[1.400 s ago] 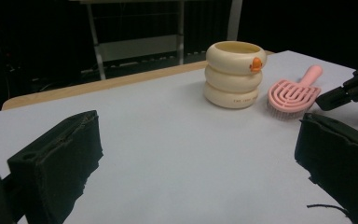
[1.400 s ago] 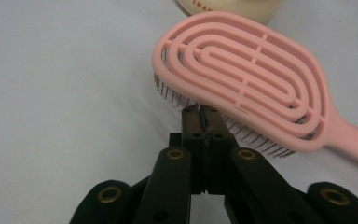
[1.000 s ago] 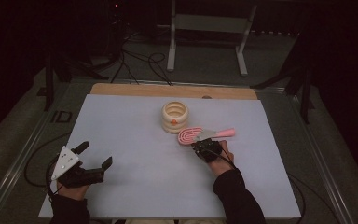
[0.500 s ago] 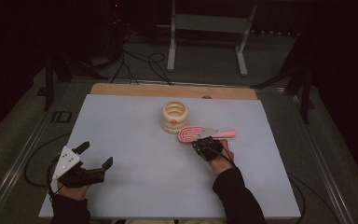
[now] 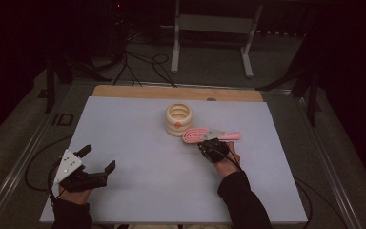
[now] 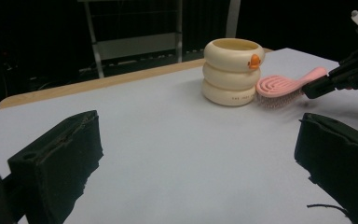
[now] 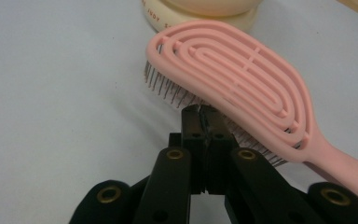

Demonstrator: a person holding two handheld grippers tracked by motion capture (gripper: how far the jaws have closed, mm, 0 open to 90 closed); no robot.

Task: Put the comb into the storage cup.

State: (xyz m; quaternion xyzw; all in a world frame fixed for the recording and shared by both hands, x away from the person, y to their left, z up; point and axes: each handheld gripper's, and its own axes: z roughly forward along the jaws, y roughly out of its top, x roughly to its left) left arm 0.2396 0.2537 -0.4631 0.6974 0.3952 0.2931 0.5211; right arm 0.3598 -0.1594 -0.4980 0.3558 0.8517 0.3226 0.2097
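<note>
- White table [image 5: 138, 157], dark room: nothing has shifted this past second.
- Right gripper [image 7: 200, 111] stays pinched shut under the pink brush [image 7: 242, 84], gripping nothing visible.
- Left gripper [image 5: 96, 159] waits wide open at eight o'clock, empty.
- Cream cup [image 5: 178, 119] touches the brush's eleven o'clock end.

A pale table [image 5: 138, 143] carries a cream ringed holder [image 5: 178, 119] touching a pink hairbrush [image 5: 201, 135].

I can read one bit of print: small dark letters on the bottom ring of the cream ringed cup [image 7: 200, 16], "JUDY" plus a cut-off word starting with S in my right gripper view. In my left gripper view that print [image 6: 242, 98] is too small to read.
</note>
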